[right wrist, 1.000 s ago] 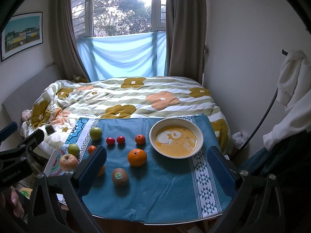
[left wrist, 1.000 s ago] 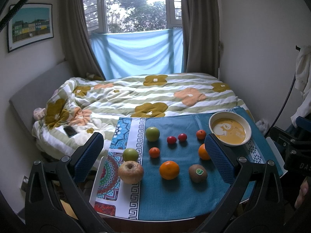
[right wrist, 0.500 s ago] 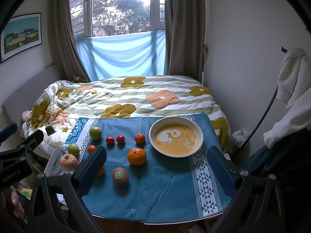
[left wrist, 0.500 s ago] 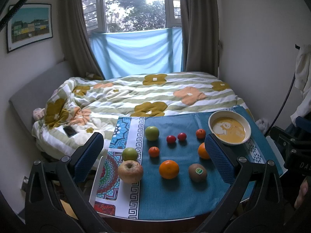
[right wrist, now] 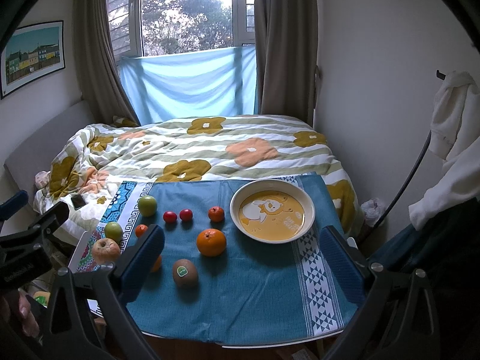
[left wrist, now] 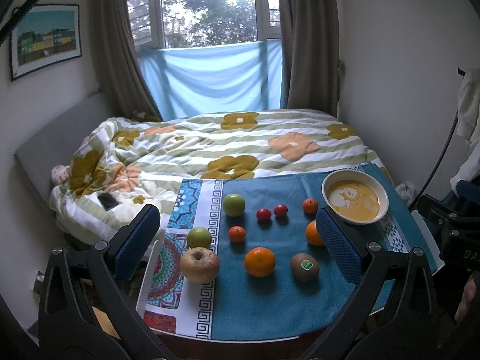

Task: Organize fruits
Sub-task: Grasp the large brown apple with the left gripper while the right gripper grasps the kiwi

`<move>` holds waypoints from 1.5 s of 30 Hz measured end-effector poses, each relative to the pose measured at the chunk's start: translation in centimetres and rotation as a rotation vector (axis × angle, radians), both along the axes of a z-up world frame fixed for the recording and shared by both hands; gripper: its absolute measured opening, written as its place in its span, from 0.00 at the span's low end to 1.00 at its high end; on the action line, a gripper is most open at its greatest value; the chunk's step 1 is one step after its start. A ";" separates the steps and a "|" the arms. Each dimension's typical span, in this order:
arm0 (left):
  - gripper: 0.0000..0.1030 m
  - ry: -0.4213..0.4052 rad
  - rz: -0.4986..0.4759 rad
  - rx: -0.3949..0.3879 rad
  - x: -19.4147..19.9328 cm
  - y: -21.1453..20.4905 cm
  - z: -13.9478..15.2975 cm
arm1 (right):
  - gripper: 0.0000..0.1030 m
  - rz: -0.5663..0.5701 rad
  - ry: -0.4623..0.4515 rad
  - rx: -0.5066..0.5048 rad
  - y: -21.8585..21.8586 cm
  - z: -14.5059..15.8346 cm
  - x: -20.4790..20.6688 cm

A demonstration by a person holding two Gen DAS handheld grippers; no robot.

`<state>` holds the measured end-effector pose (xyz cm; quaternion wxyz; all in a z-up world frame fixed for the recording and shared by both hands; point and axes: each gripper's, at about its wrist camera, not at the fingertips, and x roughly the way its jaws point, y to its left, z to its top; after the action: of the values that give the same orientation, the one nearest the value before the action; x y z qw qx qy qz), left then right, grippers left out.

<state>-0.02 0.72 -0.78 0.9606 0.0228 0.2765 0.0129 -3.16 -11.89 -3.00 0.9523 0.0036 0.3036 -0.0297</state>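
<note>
Fruits lie scattered on a blue tablecloth (left wrist: 270,309): a wrinkled apple (left wrist: 199,265), two green apples (left wrist: 199,237) (left wrist: 233,205), an orange (left wrist: 259,261), a kiwi (left wrist: 304,267), a mandarin (left wrist: 236,234), two small red fruits (left wrist: 263,214), another orange (right wrist: 211,242). A yellow duck plate (right wrist: 272,210) sits empty at the cloth's right. My left gripper (left wrist: 237,243) hovers open above the near fruits, holding nothing. My right gripper (right wrist: 243,258) is open too, over the cloth's right half near the kiwi (right wrist: 185,273).
A bed with a flowered quilt (left wrist: 228,147) lies right behind the table, a phone (left wrist: 107,200) on its left side. White clothing (right wrist: 450,138) hangs on the right wall. The table's front edge is close below both grippers.
Both views have shifted only slightly; the fruits and plate stay in place and both grippers remain open.
</note>
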 end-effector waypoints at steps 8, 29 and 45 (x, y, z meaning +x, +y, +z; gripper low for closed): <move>1.00 0.034 0.037 0.002 0.5 -0.4 0.1 | 1.00 0.038 0.008 -0.008 0.8 1.0 0.5; 1.00 0.308 0.122 0.071 4.4 6.2 -9.6 | 1.00 0.179 0.255 0.038 3.7 -7.3 6.4; 1.00 0.461 -0.172 0.175 9.1 6.8 -18.1 | 1.00 0.056 0.394 0.153 5.8 -15.4 8.8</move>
<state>9.10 7.57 -18.87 0.8642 0.1318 0.4829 -0.0506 5.63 -6.13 -18.44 0.8719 0.0618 0.4854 0.0197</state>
